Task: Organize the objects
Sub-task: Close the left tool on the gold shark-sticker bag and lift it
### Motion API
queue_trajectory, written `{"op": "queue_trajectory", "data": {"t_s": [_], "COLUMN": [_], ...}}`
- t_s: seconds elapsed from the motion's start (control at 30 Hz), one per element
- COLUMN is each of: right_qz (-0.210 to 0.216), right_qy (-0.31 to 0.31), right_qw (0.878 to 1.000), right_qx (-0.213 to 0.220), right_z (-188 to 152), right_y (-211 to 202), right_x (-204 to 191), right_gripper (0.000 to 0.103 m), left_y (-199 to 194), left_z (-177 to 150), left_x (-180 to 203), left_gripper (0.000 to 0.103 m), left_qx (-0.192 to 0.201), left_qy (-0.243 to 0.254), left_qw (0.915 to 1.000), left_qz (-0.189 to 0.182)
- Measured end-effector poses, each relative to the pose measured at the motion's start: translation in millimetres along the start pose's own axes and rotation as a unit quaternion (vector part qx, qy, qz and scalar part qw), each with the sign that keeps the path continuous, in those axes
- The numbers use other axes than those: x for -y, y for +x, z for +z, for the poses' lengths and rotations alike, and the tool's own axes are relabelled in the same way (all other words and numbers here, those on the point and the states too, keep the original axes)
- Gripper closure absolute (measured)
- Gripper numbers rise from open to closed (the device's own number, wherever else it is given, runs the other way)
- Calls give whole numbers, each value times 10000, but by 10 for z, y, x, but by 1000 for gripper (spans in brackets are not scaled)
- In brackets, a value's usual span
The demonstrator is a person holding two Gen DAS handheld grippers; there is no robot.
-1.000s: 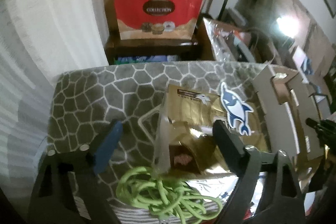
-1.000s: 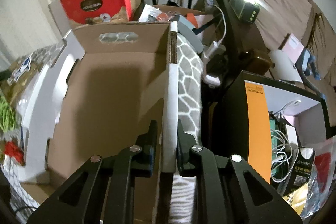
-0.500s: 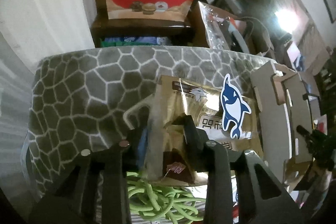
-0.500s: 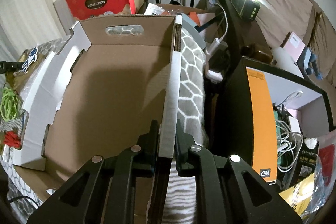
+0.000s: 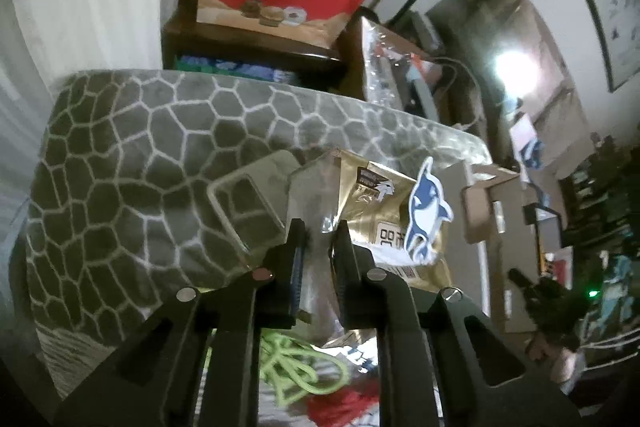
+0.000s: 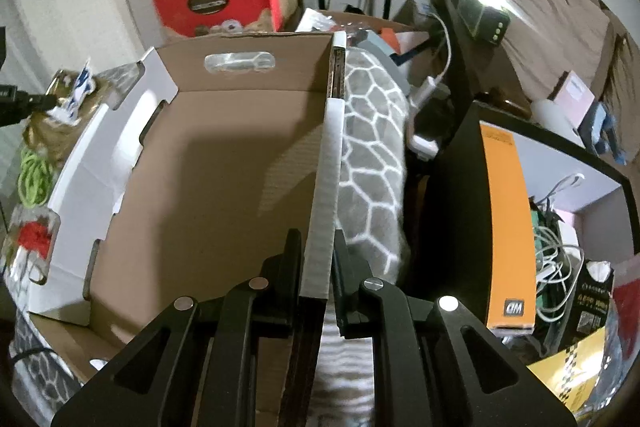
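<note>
Left gripper point(image 5: 318, 241): a second ago spread wide over gold snack bag point(image 5: 384, 215); now pinching its clear plastic edge, bag lifted off grey honeycomb-pattern blanket point(image 5: 132, 163). Grasp looks done; judged next step is carry toward box. Green cord point(image 5: 296, 367) and red item point(image 5: 344, 401) stay below, not yet sorted. Dolphin sticker point(image 5: 426, 211) rides on bag.

Right gripper point(image 6: 318, 255): unchanged, pressed onto right wall of empty cardboard box point(image 6: 224, 187), steadying it. Bag visible at far left beyond box, outside it.

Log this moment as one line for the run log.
left tongs: shut on gold packet, lifted | right tongs: shut on box wall | box: empty
</note>
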State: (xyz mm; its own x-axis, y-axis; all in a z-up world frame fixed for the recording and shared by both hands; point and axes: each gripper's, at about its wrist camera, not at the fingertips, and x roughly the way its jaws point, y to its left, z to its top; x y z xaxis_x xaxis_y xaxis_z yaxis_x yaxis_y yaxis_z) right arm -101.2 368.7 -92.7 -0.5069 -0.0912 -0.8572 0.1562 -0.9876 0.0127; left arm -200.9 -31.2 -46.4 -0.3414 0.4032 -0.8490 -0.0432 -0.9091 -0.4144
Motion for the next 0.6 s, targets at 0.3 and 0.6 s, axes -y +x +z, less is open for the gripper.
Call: {"op": "queue_trajectory", "data": {"t_s": [0.3, 0.6], "right_qz": [-43, -77], "right_qy": [198, 306], "right_qw": [9998, 9995], "right_qx": [-73, -101], "right_z": [-158, -144], "right_y": [-73, -57], "right_x": [-40, -48], "right_gripper": [90, 90], "left_y": [-93, -105], "left_z": [-103, -147], "left_x": [-124, -132], "left_gripper": [94, 86], "left_qx": [19, -11], "left_qy": [-326, -213], "left_qw": [9990, 9996], "left_qz": [-318, -205]}}
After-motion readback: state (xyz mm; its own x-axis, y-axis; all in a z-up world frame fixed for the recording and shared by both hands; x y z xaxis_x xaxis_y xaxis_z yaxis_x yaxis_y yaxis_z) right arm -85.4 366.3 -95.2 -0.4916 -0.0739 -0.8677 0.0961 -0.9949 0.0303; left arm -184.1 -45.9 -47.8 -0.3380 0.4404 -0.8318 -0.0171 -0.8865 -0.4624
